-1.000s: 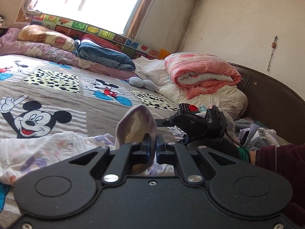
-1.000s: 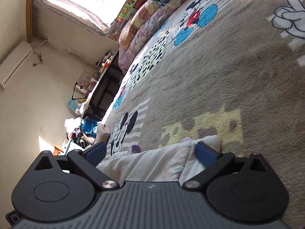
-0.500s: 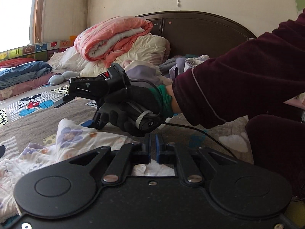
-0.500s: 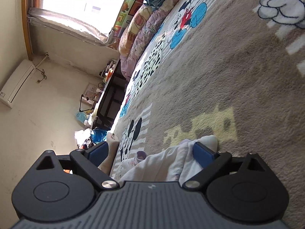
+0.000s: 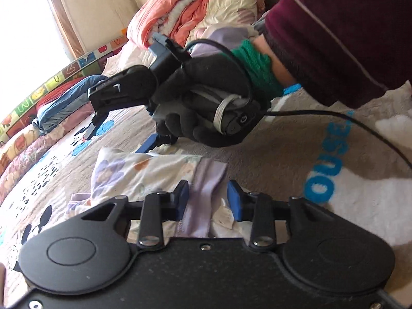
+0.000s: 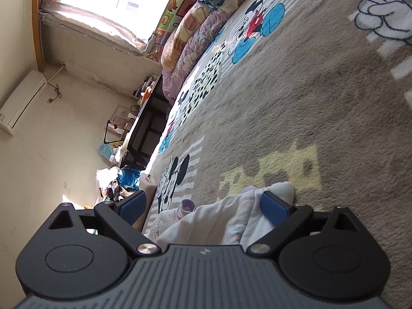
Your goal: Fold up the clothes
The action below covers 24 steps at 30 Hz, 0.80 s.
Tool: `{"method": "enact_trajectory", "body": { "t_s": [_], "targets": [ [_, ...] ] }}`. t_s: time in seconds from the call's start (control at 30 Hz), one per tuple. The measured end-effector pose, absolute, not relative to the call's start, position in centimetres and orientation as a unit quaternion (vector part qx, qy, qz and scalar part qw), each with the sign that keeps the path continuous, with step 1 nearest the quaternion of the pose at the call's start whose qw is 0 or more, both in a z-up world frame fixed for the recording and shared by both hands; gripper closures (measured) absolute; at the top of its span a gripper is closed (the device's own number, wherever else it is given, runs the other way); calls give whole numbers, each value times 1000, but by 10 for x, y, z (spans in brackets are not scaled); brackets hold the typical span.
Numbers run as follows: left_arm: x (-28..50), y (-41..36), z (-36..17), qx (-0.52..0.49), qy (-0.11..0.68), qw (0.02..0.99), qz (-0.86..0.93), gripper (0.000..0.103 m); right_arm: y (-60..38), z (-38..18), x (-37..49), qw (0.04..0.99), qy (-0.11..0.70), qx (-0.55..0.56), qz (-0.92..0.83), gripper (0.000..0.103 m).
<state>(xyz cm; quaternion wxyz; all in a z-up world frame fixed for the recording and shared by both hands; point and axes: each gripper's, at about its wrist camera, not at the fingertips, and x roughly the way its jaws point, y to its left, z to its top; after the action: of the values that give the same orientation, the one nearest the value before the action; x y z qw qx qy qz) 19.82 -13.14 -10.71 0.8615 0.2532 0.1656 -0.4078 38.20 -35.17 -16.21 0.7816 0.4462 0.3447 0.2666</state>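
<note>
Sunlit from a window, the bedroom has a wide bed covered by a grey cartoon-mouse blanket point(image 6: 296, 108), with rolled quilts and pillows along its far edges. On that blanket lies the task's thing, a small pale floral garment point(image 5: 144, 170) with a lilac band point(image 5: 206, 193), bunched and partly doubled over on itself rather than lying flat. That it is gathered into a short, thick shape suggests a fold may be under way, but whether it is being laid out or closed up I cannot settle; no neat finished packet shows. The left gripper point(image 5: 208, 199) stands with a moderate gap between its blue pads, the lilac band running up between them; the pads look just clear of the cloth, so I judge it holds nothing. The right gripper point(image 6: 203, 206), held by a black-gloved hand point(image 5: 206, 108) from a maroon sleeve point(image 5: 347, 33), is spread wide, one pad resting against a white edge of the garment point(image 6: 226, 221), the other well clear of it; it grips nothing.
</note>
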Motion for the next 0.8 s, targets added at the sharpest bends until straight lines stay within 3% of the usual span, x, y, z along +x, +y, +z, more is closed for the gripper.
{"method": "enact_trajectory", "body": {
  "t_s": [0.1,0.17,0.23,0.47,0.8],
  "targets": [
    [201,-149,-117,287,170,863,-380,67,-351,-161,382,783,346,441,269,8],
    [203,-161,-124,309,174,863,-361,88,-351,-162,381,784,346,439,271,8],
    [204,-159,-121,308,171,860,-369,96,-352,-162,380,783,345,440,271,8],
    [196,-118,-89,260,153,828,-473,97,-353,-163,381,781,343,448,267,8],
    [198,-79,-85,224,173,802,-527,101,-362,-167,377,774,317,478,269,8]
  ]
}}
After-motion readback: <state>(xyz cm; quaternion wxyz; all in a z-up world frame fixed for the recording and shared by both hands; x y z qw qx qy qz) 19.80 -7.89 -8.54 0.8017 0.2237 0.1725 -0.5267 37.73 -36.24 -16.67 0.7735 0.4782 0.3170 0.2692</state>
